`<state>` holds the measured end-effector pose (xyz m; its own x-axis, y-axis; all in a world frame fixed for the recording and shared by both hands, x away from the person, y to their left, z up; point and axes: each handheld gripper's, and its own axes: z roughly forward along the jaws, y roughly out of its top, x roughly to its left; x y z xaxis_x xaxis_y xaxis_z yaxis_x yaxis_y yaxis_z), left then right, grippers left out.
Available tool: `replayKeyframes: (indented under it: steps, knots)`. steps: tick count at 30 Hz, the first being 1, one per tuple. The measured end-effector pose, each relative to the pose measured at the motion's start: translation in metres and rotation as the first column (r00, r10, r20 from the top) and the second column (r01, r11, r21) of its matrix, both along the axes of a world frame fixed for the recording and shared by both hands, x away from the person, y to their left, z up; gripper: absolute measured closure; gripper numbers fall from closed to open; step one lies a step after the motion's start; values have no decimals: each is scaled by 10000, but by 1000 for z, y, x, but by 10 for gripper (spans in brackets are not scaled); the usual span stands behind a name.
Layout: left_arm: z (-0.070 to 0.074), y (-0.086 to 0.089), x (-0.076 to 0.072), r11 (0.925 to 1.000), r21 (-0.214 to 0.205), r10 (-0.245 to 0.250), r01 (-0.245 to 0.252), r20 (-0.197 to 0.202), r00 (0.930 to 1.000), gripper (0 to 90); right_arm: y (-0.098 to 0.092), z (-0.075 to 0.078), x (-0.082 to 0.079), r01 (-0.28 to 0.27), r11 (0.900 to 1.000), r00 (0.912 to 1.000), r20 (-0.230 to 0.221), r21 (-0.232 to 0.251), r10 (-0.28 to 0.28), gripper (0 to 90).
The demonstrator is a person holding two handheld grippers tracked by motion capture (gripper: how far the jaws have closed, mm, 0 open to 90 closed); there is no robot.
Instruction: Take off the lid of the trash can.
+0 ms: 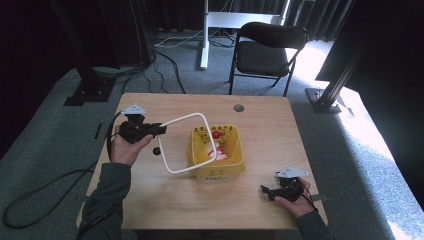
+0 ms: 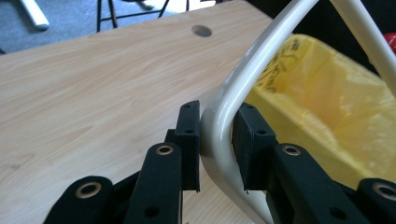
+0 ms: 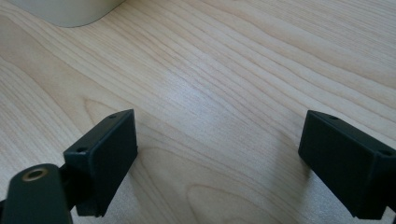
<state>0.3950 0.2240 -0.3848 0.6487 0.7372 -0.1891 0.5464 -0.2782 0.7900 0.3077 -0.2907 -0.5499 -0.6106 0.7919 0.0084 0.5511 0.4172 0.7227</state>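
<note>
The left tool (image 1: 161,129) grips a corner of a white tubular frame (image 1: 186,118), held tilted above the wooden desk (image 1: 260,205), its far side over the yellow-lined bin (image 1: 199,159). The left gripper view shows both pads (image 2: 189,128) pressed against the tube (image 2: 219,135). At the desk's near right corner, the right tool (image 1: 264,190) rests with jaws wide apart, nothing between them, as the right gripper view confirms
</note>
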Motion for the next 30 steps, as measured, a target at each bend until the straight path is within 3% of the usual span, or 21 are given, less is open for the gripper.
replayKeyframes:
  steps: [12, 21, 30]
  knots:
    - [-13, 26, -9, 9983, -348, 462, -470, -220, 9987, 735, 0, 0, 0, 0, 10000, 10000, -1, -1, 0, 109]
    - [-27, 49, -16, 9924, -724, 967, -999, -465, 9942, 736, 0, 0, 0, 3, 10000, 10000, -1, -3, -3, 109]
    - [-39, 67, -26, 9873, -832, 1303, -1355, -655, 9893, 736, 0, 0, 0, 1, 10000, 10000, 1, -5, -1, 110]
